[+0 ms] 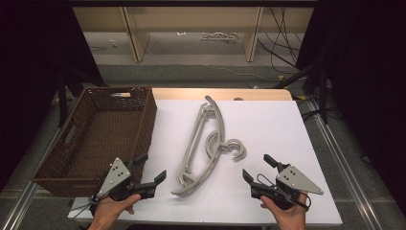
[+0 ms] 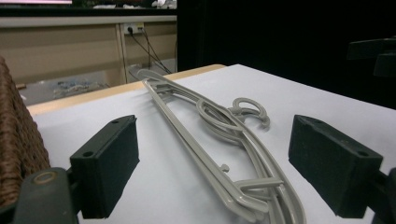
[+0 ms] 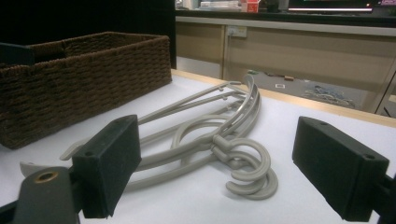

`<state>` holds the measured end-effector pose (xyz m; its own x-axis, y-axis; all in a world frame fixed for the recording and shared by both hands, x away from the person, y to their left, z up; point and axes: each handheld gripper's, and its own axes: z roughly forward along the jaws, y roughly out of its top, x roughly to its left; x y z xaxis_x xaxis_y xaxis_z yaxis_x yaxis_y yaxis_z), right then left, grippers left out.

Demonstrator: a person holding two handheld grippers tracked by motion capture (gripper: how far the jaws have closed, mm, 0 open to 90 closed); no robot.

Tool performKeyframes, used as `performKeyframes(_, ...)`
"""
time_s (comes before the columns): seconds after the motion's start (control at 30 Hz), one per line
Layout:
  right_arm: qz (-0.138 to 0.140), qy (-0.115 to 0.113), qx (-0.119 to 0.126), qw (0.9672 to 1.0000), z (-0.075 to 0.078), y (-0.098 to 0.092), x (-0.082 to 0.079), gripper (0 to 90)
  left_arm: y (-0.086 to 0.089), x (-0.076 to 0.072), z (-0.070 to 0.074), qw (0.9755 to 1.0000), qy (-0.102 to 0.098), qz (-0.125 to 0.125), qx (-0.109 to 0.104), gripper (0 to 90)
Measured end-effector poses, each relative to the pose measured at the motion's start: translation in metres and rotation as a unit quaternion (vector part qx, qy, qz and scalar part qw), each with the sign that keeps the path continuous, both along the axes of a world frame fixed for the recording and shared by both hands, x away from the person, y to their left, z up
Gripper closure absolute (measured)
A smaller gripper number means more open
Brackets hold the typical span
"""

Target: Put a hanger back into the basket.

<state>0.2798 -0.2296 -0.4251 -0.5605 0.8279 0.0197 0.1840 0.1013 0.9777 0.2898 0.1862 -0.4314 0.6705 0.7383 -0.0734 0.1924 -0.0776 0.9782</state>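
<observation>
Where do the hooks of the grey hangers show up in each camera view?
High view: the hooks lie mid-table, right of the hanger stack.
Left gripper view: the hooks sit centre-right, between the black fingers.
Right gripper view: the hooks curl at lower centre, close to the camera.
Shared landmark: the brown wicker basket, at the left edge of each view.

My left gripper (image 1: 151, 168): black body, two black rectangular padded jaws with small screw holes, grey three-cornered plate dotted with screws, black cable trailing. My right gripper (image 1: 255, 167): same build, with a looped black cable. My hands (image 1: 111, 209) are bare, no sleeves visible.
</observation>
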Motion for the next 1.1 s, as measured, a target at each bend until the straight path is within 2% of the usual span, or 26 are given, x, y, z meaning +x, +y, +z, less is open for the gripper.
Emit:
performKeyframes(0.03, 0.004, -0.001, 0.004, 1.0000, -0.001, 0.000, 0.001, 16.3, -0.005, -0.001, 0.001, 0.9999, 0.004, -0.010, 0.011, 15.7)
performKeyframes(0.1, 0.001, 0.002, 0.004, 1.0000, -0.001, 0.000, 0.001, 16.3, -0.009, -0.002, 0.002, 0.9998, 0.009, -0.016, 0.009, 15.7)
performKeyframes(0.13, 0.001, 0.001, 0.008, 1.0000, -0.001, 0.000, 0.001, 16.3, -0.016, -0.003, 0.003, 0.9993, 0.017, -0.028, 0.016, 15.8)
performKeyframes(0.17, 0.001, 0.001, 0.008, 1.0000, -0.001, 0.000, 0.001, 16.3, -0.016, -0.003, 0.003, 0.9993, 0.017, -0.028, 0.016, 15.8)
performKeyframes(0.23, 0.001, 0.001, 0.007, 1.0000, -0.001, 0.000, 0.001, 16.3, -0.024, -0.004, 0.006, 0.9988, 0.023, -0.032, 0.030, 15.9)
performKeyframes(0.27, -0.003, 0.008, -0.003, 1.0000, 0.000, -0.001, 0.000, 16.3, -0.027, -0.002, 0.007, 0.9985, 0.023, -0.038, 0.032, 16.0)
performKeyframes(0.3, 0.001, 0.001, 0.008, 1.0000, -0.001, 0.000, 0.001, 16.4, -0.035, 0.001, 0.011, 0.9974, 0.037, -0.042, 0.045, 16.0)
performKeyframes(0.37, 0.002, 0.001, 0.003, 1.0000, -0.001, 0.000, 0.001, 16.5, -0.040, 0.003, 0.012, 0.9968, 0.043, -0.042, 0.053, 16.4)
performKeyframes(0.47, -0.003, 0.002, -0.003, 1.0000, -0.001, -0.001, 0.000, 16.5, -0.053, 0.014, 0.016, 0.9929, 0.060, -0.054, 0.088, 16.9)
performKeyframes(0.5, 0.002, 0.001, 0.006, 1.0000, -0.001, 0.000, 0.001, 16.5, -0.062, 0.021, 0.019, 0.9906, 0.077, -0.056, 0.098, 18.0)
performKeyframes(0.53, 0.003, 0.001, 0.006, 1.0000, -0.001, 0.000, 0.001, 16.5, -0.065, 0.026, 0.021, 0.9886, 0.083, -0.066, 0.107, 18.1)
performKeyframes(0.57, 0.002, -0.001, 0.002, 1.0000, -0.001, -0.001, 0.002, 16.5, -0.065, 0.026, 0.021, 0.9886, 0.083, -0.066, 0.107, 18.6)
performKeyframes(0.6, 0.001, 0.005, -0.003, 1.0000, -0.001, -0.002, 0.001, 16.5, -0.072, 0.034, 0.024, 0.9856, 0.102, -0.073, 0.114, 18.8)
performKeyframes(0.67, 0.003, 0.006, 0.000, 1.0000, -0.001, -0.003, 0.001, 16.5, -0.075, 0.037, 0.024, 0.9851, 0.108, -0.068, 0.116, 18.8)
performKeyframes(0.7, 0.003, 0.006, 0.000, 1.0000, -0.001, -0.003, 0.001, 16.5, -0.081, 0.043, 0.026, 0.9835, 0.115, -0.067, 0.123, 18.2)
performKeyframes(0.73, 0.005, 0.008, 0.000, 1.0000, -0.001, -0.003, 0.001, 16.5, -0.081, 0.043, 0.026, 0.9835, 0.115, -0.067, 0.123, 17.7)
performKeyframes(0.77, 0.001, 0.007, 0.000, 1.0000, -0.001, -0.003, 0.001, 16.6, -0.088, 0.049, 0.026, 0.9815, 0.128, -0.072, 0.123, 17.4)
performKeyframes(0.8, 0.001, 0.007, 0.000, 1.0000, -0.001, -0.003, 0.001, 16.6, -0.088, 0.049, 0.026, 0.9815, 0.128, -0.072, 0.123, 17.4)
performKeyframes(0.83, 0.003, 0.010, -0.003, 0.9999, -0.001, -0.004, 0.001, 16.5, -0.091, 0.051, 0.027, 0.9800, 0.132, -0.070, 0.131, 16.9)
performKeyframes(0.87, 0.002, 0.007, -0.001, 1.0000, -0.001, -0.003, 0.001, 16.5, -0.097, 0.057, 0.026, 0.9756, 0.142, -0.081, 0.146, 16.4)
performKeyframes(0.9, 0.004, 0.010, -0.002, 0.9999, -0.001, -0.003, 0.001, 16.5, -0.102, 0.059, 0.024, 0.9746, 0.147, -0.080, 0.149, 16.8)
performKeyframes(0.93, 0.004, 0.010, -0.002, 0.9999, -0.001, -0.003, 0.001, 16.5, -0.102, 0.059, 0.024, 0.9746, 0.147, -0.080, 0.149, 17.3)
performKeyframes(0.97, 0.008, 0.006, 0.004, 0.9999, -0.001, -0.002, 0.001, 16.5, -0.105, 0.062, 0.023, 0.9723, 0.150, -0.081, 0.160, 17.5)
performKeyframes(1.0, 0.007, 0.003, 0.002, 1.0000, -0.001, -0.002, 0.001, 16.5, -0.113, 0.067, 0.019, 0.9674, 0.154, -0.094, 0.178, 17.5)
performKeyframes(1.07, 0.010, 0.007, -0.002, 0.9999, -0.001, -0.002, 0.001, 16.7, -0.120, 0.073, 0.015, 0.9607, 0.171, -0.107, 0.191, 18.0)
performKeyframes(1.1, 0.010, 0.007, -0.002, 0.9999, -0.001, -0.002, 0.001, 16.7, -0.120, 0.073, 0.015, 0.9607, 0.171, -0.107, 0.191, 18.8)
